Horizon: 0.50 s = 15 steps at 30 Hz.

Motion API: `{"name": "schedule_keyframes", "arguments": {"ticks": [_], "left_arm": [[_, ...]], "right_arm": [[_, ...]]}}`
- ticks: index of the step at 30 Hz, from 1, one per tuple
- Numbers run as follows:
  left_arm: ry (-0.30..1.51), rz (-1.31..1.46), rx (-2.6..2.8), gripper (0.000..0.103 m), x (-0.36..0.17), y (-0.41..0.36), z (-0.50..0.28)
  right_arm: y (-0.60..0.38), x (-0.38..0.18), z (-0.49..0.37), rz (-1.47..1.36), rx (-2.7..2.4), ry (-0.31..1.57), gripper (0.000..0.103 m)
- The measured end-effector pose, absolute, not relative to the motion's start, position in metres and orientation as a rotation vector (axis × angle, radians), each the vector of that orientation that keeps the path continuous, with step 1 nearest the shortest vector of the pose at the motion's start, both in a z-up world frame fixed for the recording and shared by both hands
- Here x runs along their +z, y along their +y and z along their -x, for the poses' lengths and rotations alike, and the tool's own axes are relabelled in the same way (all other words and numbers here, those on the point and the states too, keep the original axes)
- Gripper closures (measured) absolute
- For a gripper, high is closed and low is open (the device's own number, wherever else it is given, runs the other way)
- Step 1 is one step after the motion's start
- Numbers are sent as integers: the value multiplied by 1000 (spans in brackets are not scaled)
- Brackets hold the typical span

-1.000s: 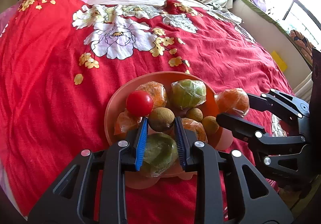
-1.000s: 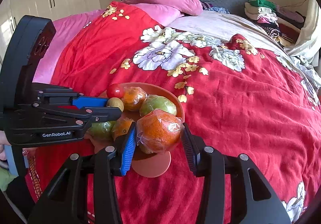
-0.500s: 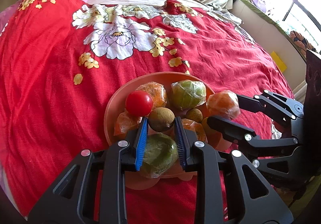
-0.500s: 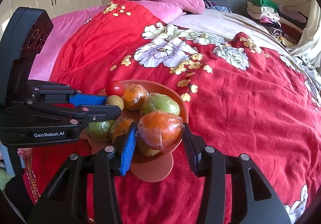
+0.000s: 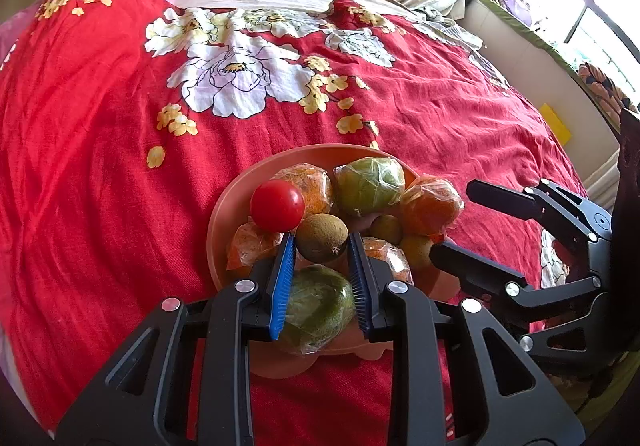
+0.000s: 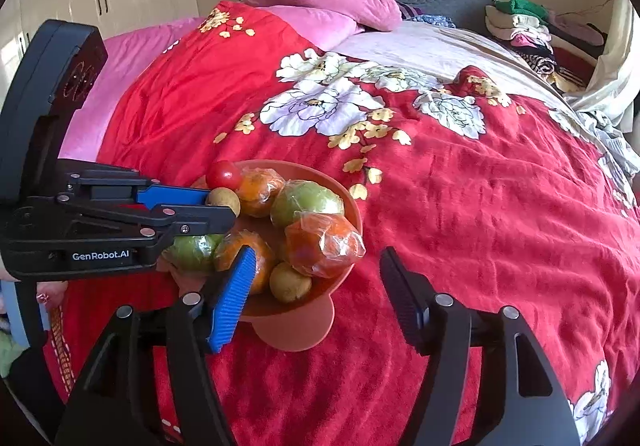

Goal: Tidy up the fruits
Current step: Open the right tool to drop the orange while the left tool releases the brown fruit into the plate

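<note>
The right gripper [image 6: 316,286] is opening its jaws, and the wrapped orange [image 6: 323,242] it is releasing is sitting on the near rim of the bowl [image 6: 352,206], free of both pads, leaning on the green fruit [image 6: 306,202] behind. To do this well, the jaws should probably be spreading fully before any pulling back, since the loose plastic wrap could be catching on a ribbed pad and dragging the orange off the edge; backing straight out along the fingers looks safest. The left gripper [image 5: 320,282] is pinching the green wrapped fruit [image 5: 318,306] at the front of the bowl, and holding it steady is likely helping, because the pile is full and the bowl is standing on soft bedding [image 5: 100,166]. The left view is showing that pinch, with both pads pressing the wrap, plus the tomato [image 5: 277,205] sitting high on the heap. The right view is showing what the left cannot: the clear gap beside the orange, the bowl's foot, and how close the orange is to the rim.
</note>
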State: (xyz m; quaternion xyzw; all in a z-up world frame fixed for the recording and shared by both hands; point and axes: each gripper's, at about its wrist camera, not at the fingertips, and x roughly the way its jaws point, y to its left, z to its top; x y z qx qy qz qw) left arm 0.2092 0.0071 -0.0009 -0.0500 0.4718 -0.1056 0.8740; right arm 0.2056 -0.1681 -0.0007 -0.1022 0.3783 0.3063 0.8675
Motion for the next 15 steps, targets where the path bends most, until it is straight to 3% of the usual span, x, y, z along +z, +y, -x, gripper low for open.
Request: {"name": "schedule_keyframes", "arguments": {"ticks": [5, 15], "left_arm": [[986, 106, -219, 83, -1, 7, -210], [984, 110, -221, 78, 0, 6, -210]], "right_arm": [[-175, 2, -203, 194, 620, 786, 25], [-183, 8, -199, 185, 589, 770, 15]]}}
